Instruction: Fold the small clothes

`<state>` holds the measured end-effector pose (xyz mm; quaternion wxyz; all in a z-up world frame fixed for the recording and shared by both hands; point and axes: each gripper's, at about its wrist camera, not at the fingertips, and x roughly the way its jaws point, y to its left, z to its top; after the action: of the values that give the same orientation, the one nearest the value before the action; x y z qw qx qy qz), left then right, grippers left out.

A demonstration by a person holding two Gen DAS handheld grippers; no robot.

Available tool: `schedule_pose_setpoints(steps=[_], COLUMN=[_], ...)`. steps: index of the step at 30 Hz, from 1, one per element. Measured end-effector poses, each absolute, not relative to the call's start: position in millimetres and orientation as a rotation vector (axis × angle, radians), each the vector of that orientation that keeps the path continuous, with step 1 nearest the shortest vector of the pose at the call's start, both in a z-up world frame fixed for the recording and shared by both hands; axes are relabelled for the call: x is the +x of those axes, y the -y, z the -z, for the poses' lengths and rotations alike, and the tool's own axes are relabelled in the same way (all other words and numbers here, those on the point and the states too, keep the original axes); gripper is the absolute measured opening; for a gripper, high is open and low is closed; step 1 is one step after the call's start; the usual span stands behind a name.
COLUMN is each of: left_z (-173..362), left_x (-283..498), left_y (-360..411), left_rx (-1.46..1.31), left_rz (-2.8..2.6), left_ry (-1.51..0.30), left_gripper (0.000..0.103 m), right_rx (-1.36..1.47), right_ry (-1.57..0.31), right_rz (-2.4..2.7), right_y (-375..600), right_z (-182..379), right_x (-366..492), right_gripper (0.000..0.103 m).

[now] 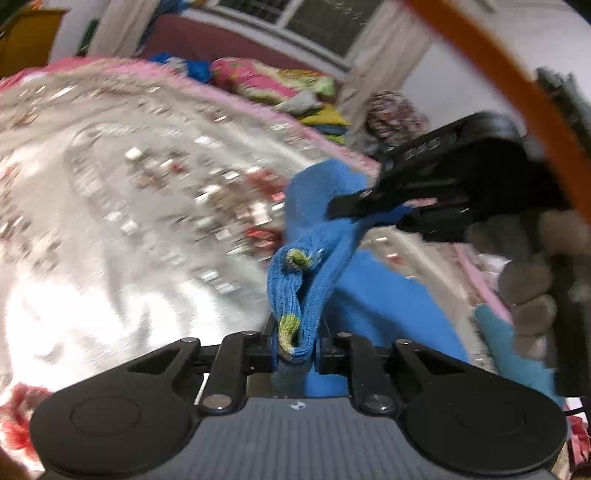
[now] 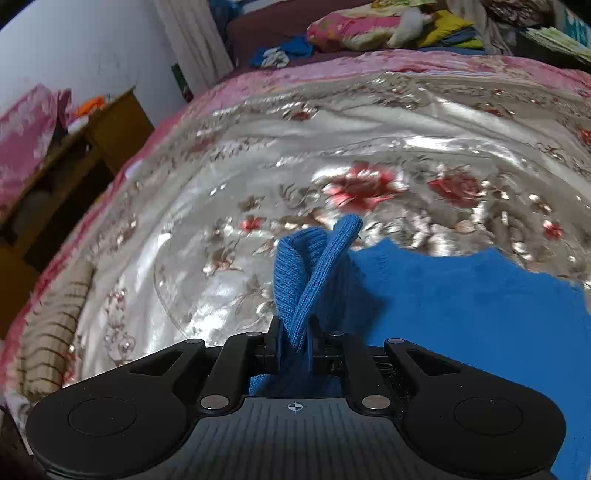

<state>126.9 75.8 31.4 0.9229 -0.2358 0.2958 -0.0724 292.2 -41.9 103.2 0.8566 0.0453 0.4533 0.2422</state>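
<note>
A small blue knitted garment (image 1: 317,236) with green trim hangs between my two grippers above a silvery floral bedspread (image 1: 110,206). My left gripper (image 1: 295,343) is shut on a ribbed blue edge with a green tip. In the left wrist view my right gripper (image 1: 373,206) shows at the upper right, shut on another part of the garment, held by a gloved hand. In the right wrist view my right gripper (image 2: 295,339) is shut on a ribbed blue fold, and the rest of the garment (image 2: 461,295) lies on the bedspread (image 2: 258,166) to the right.
A striped beige cloth (image 2: 51,325) lies at the bed's left edge. A wooden cabinet (image 2: 66,162) stands left of the bed. A pile of pink, yellow and blue bedding (image 2: 388,26) sits behind the bed. An orange strap (image 1: 517,81) crosses the left view.
</note>
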Motion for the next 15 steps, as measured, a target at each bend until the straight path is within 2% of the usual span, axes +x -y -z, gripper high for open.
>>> schedule_pose_setpoints(steps=[7,15], left_z=[-72.1,-79.3], left_x=[139.2,159.0], left_y=[-7.3,68.1], left_rx=[-0.364,-0.286], left_rz=[0.308,0.41], left_ry=[-0.556,-0.582], left_gripper=[0.022,0.022], right_rx=[0.213,0.325], right_ry=[-0.888,-0.845], right_rz=[-0.48,-0.415], right_y=[122.4,210.4], right_z=[-128.7,-128.0], right_x=[294.0,298.7], right_gripper=[0.011,0.011])
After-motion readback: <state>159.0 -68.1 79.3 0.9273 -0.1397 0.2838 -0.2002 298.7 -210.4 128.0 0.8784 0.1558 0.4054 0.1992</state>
